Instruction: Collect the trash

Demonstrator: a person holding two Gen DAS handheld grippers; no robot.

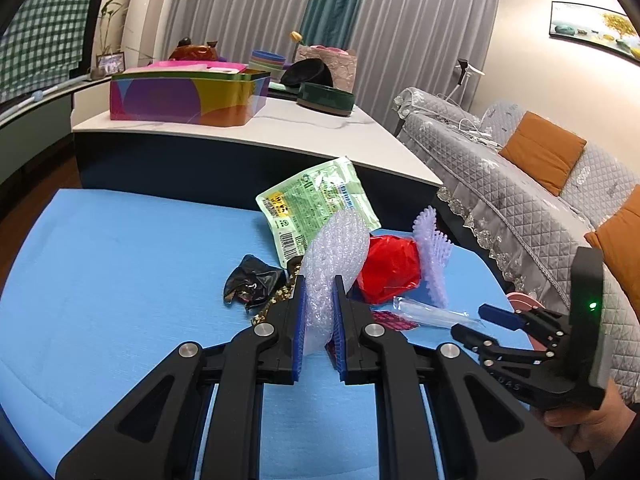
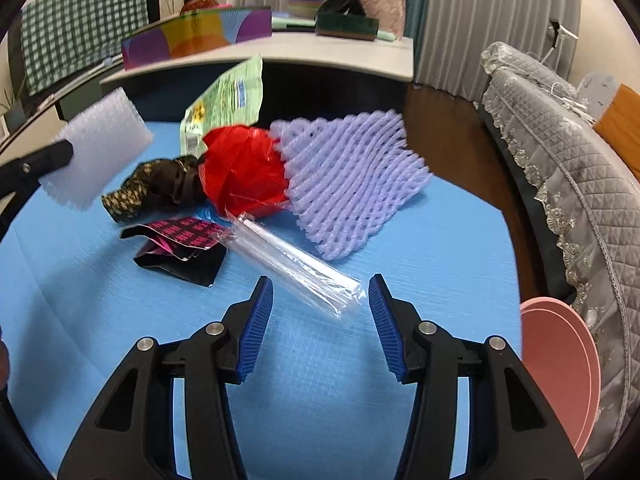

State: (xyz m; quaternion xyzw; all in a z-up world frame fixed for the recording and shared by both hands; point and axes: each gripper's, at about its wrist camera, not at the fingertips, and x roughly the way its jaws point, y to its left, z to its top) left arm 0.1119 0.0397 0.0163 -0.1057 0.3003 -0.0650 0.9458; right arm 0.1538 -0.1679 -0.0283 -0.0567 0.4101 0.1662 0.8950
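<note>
A: L claw (image 1: 319, 312)?
B: Clenched on bubble wrap (image 1: 334, 248), lifted off the blue surface (image 1: 120, 264). Black scrap (image 1: 252, 282) just left of it, red bag (image 1: 390, 270) just right.
A: R claw (image 2: 320, 320)?
B: Released, nothing gripped. Clear sleeve (image 2: 296, 266) lies w/ its end between the pads; purple foam net (image 2: 348, 184) beyond.

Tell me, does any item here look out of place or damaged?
Nothing looks damaged. The litter sits heaped on the blue mat, and the green packet leans up against the pile.
</note>
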